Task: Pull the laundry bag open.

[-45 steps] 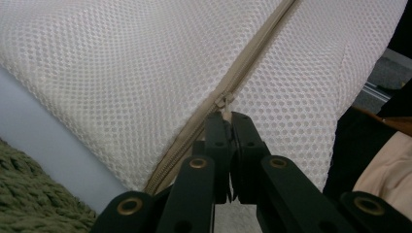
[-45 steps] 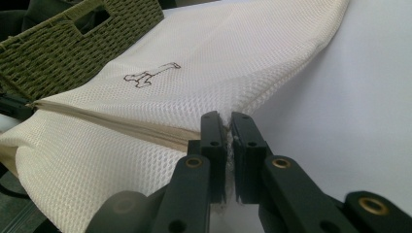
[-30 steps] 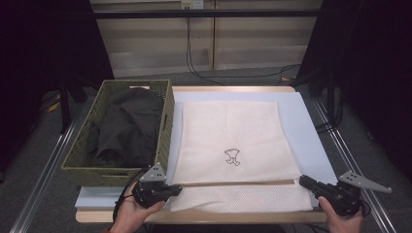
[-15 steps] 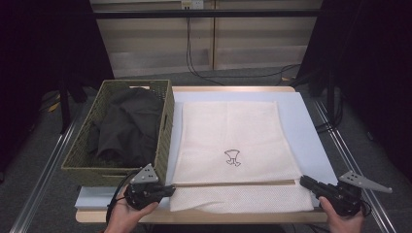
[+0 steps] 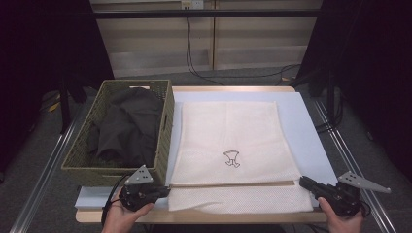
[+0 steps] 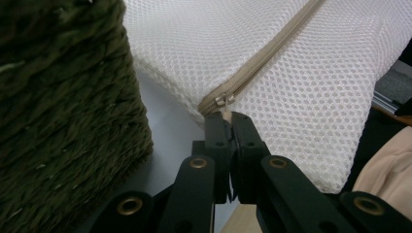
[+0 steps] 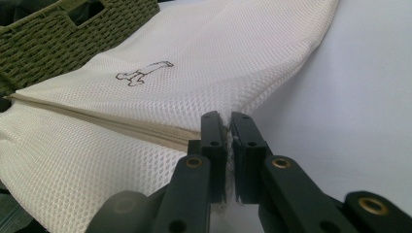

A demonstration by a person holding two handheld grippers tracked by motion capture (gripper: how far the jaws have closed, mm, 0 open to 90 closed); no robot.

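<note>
The white mesh laundry bag (image 5: pixel 233 150) lies flat on the table (image 5: pixel 311 126), just beside the woven basket (image 5: pixel 97 167) of dark clothes (image 5: pixel 126 126). The left gripper (image 6: pixel 228 116) has its jaws pressed together on the zip pull (image 6: pixel 224 103), which sits right at their tips where the beige zip (image 6: pixel 272 46) begins. The right gripper (image 7: pixel 227 121) pinches the bag's mesh corner between its closed jaws. The bag looks light, limp and easily stretched, so it would likely sag and bunch; holding the corner taut while drawing the pull along the zip seems the sound grip
</note>
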